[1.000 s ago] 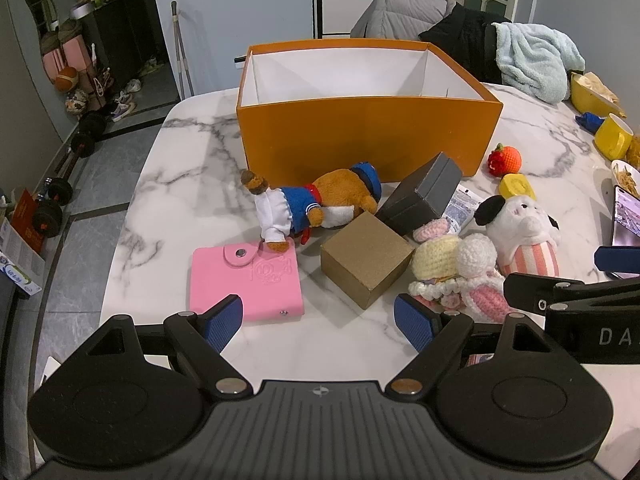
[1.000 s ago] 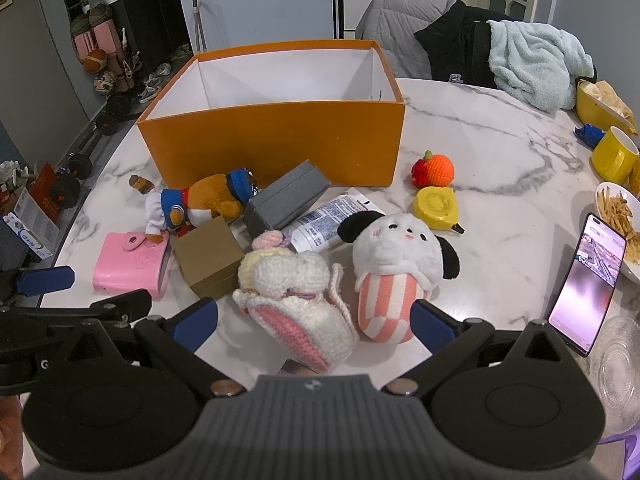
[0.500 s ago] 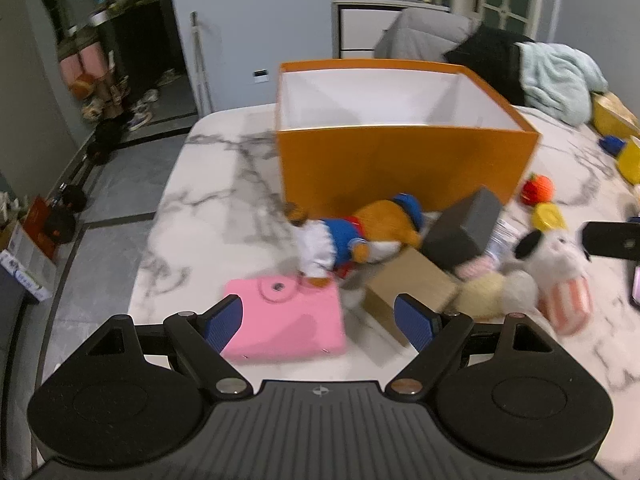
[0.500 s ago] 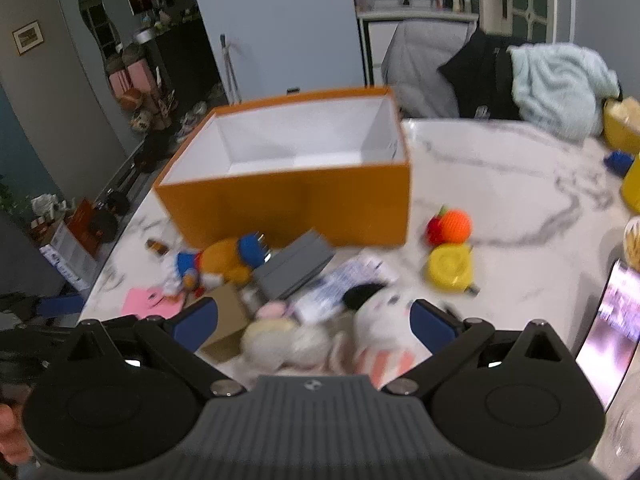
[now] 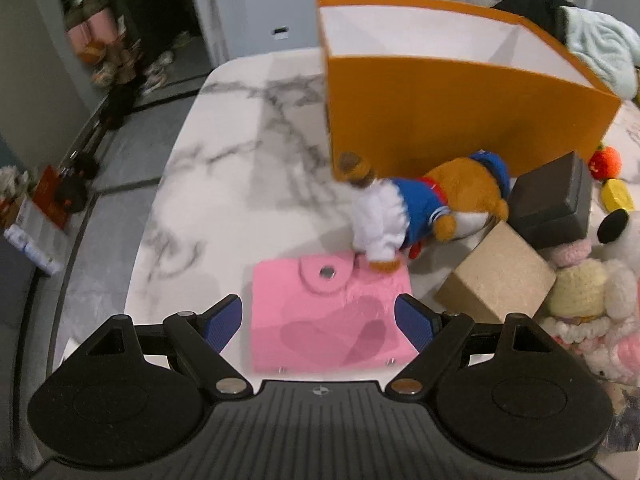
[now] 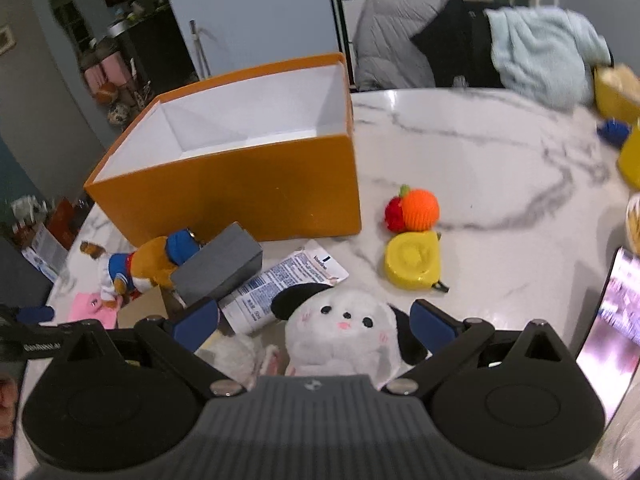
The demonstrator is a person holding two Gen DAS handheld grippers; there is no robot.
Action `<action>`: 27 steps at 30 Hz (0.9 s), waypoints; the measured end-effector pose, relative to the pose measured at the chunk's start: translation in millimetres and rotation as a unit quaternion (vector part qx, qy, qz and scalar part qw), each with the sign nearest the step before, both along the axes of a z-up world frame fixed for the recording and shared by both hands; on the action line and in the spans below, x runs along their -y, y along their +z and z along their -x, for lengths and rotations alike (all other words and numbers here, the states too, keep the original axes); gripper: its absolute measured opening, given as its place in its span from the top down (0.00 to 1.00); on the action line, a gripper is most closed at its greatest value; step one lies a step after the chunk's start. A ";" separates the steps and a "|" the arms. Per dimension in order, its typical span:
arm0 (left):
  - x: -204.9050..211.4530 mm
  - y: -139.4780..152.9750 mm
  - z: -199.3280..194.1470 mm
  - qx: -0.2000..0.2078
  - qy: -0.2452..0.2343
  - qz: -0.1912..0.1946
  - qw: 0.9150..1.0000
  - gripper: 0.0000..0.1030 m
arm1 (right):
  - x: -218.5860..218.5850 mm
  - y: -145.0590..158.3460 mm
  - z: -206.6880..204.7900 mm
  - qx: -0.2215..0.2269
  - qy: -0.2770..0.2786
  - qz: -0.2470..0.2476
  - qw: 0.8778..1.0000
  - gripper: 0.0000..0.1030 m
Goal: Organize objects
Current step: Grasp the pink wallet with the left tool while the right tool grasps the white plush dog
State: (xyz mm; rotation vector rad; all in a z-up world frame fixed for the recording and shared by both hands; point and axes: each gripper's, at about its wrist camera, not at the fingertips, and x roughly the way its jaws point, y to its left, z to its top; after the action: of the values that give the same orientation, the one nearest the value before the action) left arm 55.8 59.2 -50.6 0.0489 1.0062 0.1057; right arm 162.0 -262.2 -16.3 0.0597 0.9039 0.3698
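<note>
Plush duck overlaps pink wallet (blocking orange box)

Toys, small boxes beside orange box

wrist views, close, sharing orange box

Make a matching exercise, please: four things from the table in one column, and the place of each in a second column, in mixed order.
Things:
1. pink wallet
2. white dog plush
3. orange box
4. yellow tape measure

Places:
a. just in front of the knitted orange fruit
b. between the open fingers of the right gripper
c. between the open fingers of the left gripper
d. behind all the toys, open top, nothing visible inside

Pairs: 1-c, 2-b, 3-d, 4-a
</note>
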 end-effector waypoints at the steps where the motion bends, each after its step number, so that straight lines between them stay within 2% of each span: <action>1: 0.5 2.9 -2.5 0.004 -0.025 0.002 1.000 0.03 | 1.1 -0.8 -0.8 -0.004 -0.004 -0.005 1.000 0.01; 3: 4.9 8.4 -9.2 -0.002 -0.107 -0.011 0.994 0.03 | 1.7 -0.5 -0.2 -0.004 -0.008 -0.010 1.000 0.01; 4: 8.5 10.5 -9.5 0.001 -0.156 -0.034 0.987 0.03 | 2.1 -0.1 -0.1 -0.003 -0.009 -0.011 1.000 0.01; 5: 12.1 10.9 -7.2 0.006 -0.208 -0.066 0.976 0.03 | 2.2 0.1 0.4 -0.004 -0.008 -0.012 1.000 0.01; 6: 14.6 9.4 -3.6 0.005 -0.259 -0.098 0.961 0.03 | 3.6 0.2 0.5 -0.004 -0.007 -0.014 1.000 0.01; 7: 16.5 7.1 -0.3 0.000 -0.295 -0.118 0.948 0.03 | 4.2 0.1 0.5 -0.005 -0.005 -0.014 1.000 0.01; 10: 15.9 -0.3 7.8 -0.016 -0.376 -0.136 0.916 0.03 | 5.1 -2.0 -1.1 -0.008 -0.001 -0.013 1.000 0.01; 12: 14.6 -6.1 9.8 -0.022 -0.407 -0.138 0.903 0.03 | 6.4 -3.9 -3.5 -0.012 -0.002 -0.013 1.000 0.01; 14: 10.5 -9.0 6.9 -0.025 -0.425 -0.116 0.897 0.01 | 7.4 -6.4 -6.0 -0.016 -0.004 -0.013 1.000 0.01; 18: 0.2 -9.7 -1.1 -0.026 -0.429 -0.048 0.902 0.01 | 7.9 -10.0 -8.2 -0.021 -0.004 -0.010 1.000 0.01; 21: -4.1 -10.1 -3.2 -0.055 -0.449 -0.008 0.892 0.00 | 7.2 -13.0 -9.4 -0.024 -0.002 -0.005 1.000 0.01; 23: -5.7 -13.3 -6.1 -0.065 -0.459 -0.005 0.886 0.00 | 6.4 -15.1 -10.2 -0.025 0.000 0.000 1.000 0.01; 24: -5.2 -14.1 -6.9 -0.068 -0.459 -0.009 0.886 0.00 | 5.9 -16.1 -10.8 -0.026 0.000 0.002 1.000 0.01; 27: -13.6 -25.2 -25.8 -0.079 -0.445 -0.014 0.892 0.00 | 4.8 -19.4 -12.5 -0.028 0.001 0.008 1.000 0.01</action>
State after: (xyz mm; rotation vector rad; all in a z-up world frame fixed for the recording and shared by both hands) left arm 81.5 72.8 -75.8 0.5473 1.0591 -0.7379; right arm 174.5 -267.0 -35.7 0.0548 0.9614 0.3641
